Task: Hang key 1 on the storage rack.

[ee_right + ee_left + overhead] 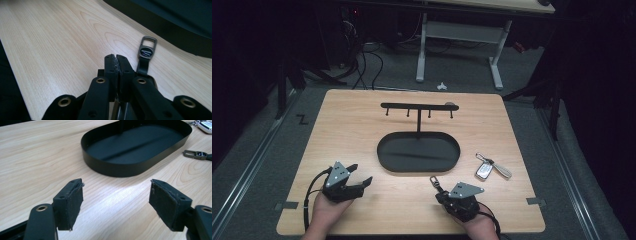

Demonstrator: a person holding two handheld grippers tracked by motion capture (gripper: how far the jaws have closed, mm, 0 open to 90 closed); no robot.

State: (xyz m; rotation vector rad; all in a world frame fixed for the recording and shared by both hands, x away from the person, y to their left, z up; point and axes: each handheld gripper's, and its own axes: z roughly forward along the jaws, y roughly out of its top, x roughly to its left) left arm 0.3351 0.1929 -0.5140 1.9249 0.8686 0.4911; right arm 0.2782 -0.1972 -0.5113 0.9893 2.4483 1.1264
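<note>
My left gripper (362, 173) (117, 200) stands open low over the wooden table (347, 130) at the front left, nothing between its pads, pointing at the black oval tray (380, 150) (112, 167). A black hook stand (418, 106) rises from the tray's far side. My right gripper (441, 196) (116, 58) is at the front right with its pads pressed together. A dark strap with a metal clasp (434, 181) (196, 154) (147, 48) lies along the outside of its right jaw. The strap's lower end is hidden under the gripper.
A car key with a ring and fob (484, 171) (206, 126) lies on the table right of the tray. Beyond the far edge are a grey floor, cables and a white desk frame (497, 60).
</note>
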